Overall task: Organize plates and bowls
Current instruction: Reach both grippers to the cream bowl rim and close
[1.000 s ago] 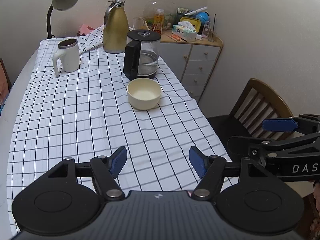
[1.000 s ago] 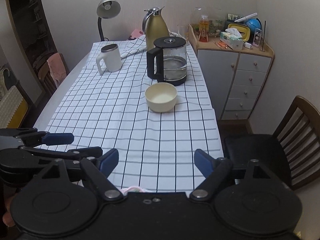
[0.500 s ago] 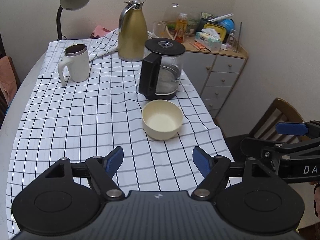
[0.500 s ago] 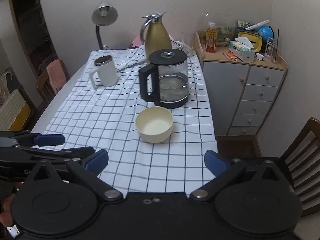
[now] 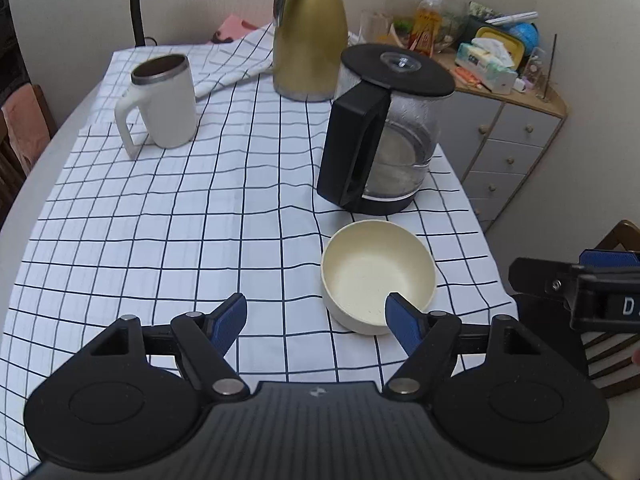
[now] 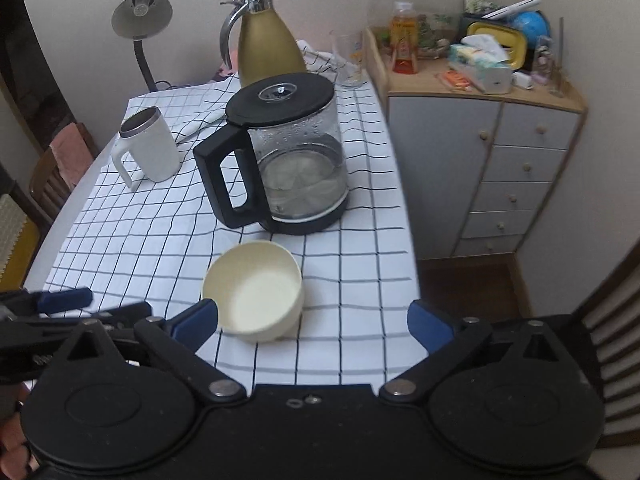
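One cream bowl (image 5: 378,276) sits upright, mouth up, near both released hand-held grippers (image 5: 316,318) (image 6: 314,318).

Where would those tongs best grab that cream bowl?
Probably the near rim of the bowl, from above: one finger inside, one outside. It sits upright and empty, its wall thin. The glass kettle stands close behind, so the far side looks cramped.
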`<state>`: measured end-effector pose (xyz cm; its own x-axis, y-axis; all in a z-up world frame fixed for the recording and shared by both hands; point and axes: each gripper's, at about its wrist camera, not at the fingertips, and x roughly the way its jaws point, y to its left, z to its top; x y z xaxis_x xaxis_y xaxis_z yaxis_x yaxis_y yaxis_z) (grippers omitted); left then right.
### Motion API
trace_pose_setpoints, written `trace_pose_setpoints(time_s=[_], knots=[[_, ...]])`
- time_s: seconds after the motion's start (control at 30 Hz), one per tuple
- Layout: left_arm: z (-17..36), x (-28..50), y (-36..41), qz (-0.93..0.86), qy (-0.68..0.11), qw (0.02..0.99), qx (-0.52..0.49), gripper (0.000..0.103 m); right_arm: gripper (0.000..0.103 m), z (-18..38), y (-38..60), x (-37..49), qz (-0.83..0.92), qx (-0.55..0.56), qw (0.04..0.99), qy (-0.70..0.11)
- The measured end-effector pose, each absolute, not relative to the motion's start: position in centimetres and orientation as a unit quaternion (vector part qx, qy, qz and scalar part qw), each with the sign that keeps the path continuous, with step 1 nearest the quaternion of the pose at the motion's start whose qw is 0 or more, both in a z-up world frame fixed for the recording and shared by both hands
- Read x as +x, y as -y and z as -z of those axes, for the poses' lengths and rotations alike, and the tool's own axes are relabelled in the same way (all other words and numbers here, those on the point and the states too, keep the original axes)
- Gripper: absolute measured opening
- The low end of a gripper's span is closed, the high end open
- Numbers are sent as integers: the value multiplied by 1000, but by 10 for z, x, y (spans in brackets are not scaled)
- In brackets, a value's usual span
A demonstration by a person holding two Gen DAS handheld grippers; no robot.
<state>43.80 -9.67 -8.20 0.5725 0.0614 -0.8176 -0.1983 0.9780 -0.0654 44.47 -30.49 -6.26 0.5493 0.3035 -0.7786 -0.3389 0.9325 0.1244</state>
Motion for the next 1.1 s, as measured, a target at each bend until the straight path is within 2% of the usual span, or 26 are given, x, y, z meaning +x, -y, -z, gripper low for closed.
trace_pose_setpoints(time_s=[0.43, 0.57, 0.63, 0.7, 0.77, 0.9, 0.97, 1.1], knots=[[135, 487, 97, -102, -484, 865, -84, 76, 91, 124, 280, 516, -184, -22, 857, -482], [147, 497, 95, -109, -495, 857, -87, 75, 77, 138, 274, 529, -189, -16, 849, -493], [152, 501, 95, -109, -497, 857, -83, 74, 74, 145, 272, 536, -192, -1, 842, -504], [156, 505, 95, -108, -499, 856, -83, 65, 63, 151, 269, 542, -196, 5, 836, -512], [160, 508, 93, -106, -502, 854, -89, 60, 57, 157, 266, 544, -197, 3, 832, -518], [163, 513, 94, -94, -505, 852, -101, 37, 43, 166, 261, 546, -203, 4, 825, -527], [164, 514, 94, -88, -506, 851, -112, 29, 33, 169, 259, 546, -206, 1, 823, -529], [165, 516, 95, -86, -508, 849, -117, 17, 22, 170, 256, 544, -209, 2, 822, -529]])
